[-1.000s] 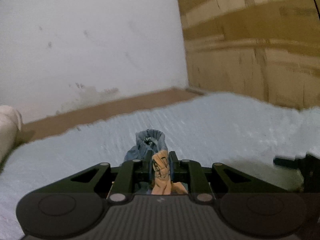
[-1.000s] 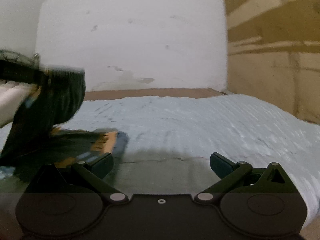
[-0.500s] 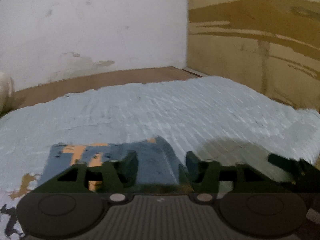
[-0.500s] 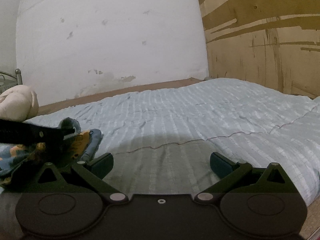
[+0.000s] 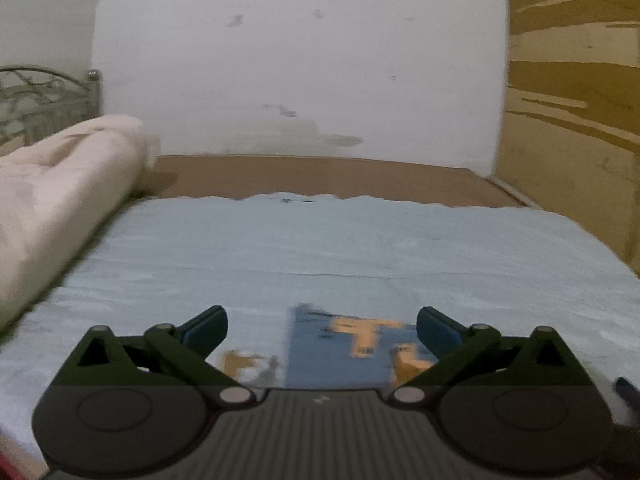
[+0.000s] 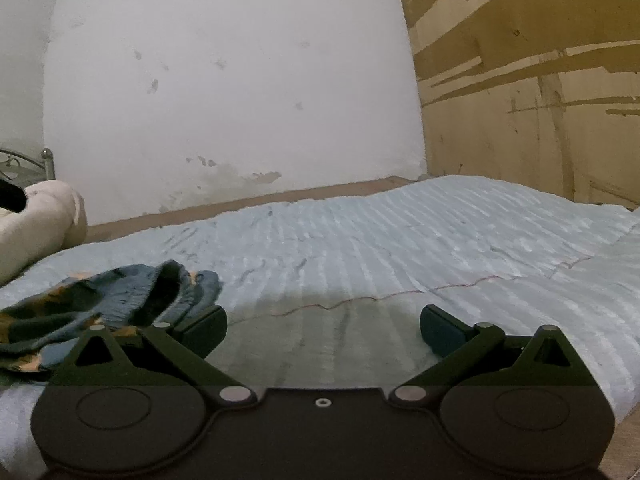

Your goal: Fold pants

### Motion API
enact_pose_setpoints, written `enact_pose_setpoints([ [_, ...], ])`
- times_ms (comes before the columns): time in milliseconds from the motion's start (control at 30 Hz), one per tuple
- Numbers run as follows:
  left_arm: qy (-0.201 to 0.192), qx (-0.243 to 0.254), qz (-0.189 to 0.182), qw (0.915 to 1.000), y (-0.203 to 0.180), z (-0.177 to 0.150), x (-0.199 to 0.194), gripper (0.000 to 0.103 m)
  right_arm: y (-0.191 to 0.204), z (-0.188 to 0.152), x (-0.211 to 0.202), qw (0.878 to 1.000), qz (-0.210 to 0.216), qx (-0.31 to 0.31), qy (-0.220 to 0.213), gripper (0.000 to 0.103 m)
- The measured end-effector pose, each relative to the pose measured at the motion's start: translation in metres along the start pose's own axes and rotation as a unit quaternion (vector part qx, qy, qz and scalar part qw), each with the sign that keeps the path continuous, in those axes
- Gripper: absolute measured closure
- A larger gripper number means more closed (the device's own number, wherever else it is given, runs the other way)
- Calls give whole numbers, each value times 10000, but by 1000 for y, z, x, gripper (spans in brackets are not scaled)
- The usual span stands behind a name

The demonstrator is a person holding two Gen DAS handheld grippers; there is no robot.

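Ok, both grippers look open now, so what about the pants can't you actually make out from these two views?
- Left wrist view: the pants are motion-blurred, and their near part is hidden behind the left gripper body, so the fold state is unclear.
- Right wrist view: the pants run off the left edge, partly behind the right gripper finger; full extent unknown.
- Waistband versus leg ends: indistinguishable in either view.

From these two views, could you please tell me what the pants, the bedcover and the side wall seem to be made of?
Pants: soft woven or knit cloth, blue with orange print, matte; it slumps in limp folds. Bedcover: pale blue quilted fabric, likely plush; ribbed rows and a stitched seam show. Side wall: probably plywood or board, matte brown with streaks; too blurred to be sure.
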State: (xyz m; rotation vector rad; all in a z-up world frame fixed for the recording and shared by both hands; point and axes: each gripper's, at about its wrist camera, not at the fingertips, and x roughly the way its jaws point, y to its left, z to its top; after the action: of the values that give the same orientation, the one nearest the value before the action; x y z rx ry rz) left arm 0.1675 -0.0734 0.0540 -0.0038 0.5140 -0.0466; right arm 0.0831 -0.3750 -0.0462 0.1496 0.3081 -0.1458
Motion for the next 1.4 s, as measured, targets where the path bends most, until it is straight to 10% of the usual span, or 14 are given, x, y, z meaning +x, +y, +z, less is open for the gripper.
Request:
enact_pose_setpoints([
  [200,500,-377,396,9973,44,-23,17,1,29,18,-5,9985,494,-92,218,1],
  [500,863,-757,-92,9933,58,-70,33,1,79,51,19,9813,1678,-372,871,3],
  [733,909,-908,-218,9915,61,-81,34,1,85,48,43,9746,1627,-184,1527,34],
  [933,910,-987,-266,9906,64,-81,34,1,85,48,54,9709,1679,275,1688,36],
  [1133,900,-1018,-279,9903,64,-79,33,1,84,52,54,9745,1507,370,1620,78],
  [1400,870,-1089,-373,9895,69,-78,26,1,71,66,27,9748,1649,508,1417,84],
])
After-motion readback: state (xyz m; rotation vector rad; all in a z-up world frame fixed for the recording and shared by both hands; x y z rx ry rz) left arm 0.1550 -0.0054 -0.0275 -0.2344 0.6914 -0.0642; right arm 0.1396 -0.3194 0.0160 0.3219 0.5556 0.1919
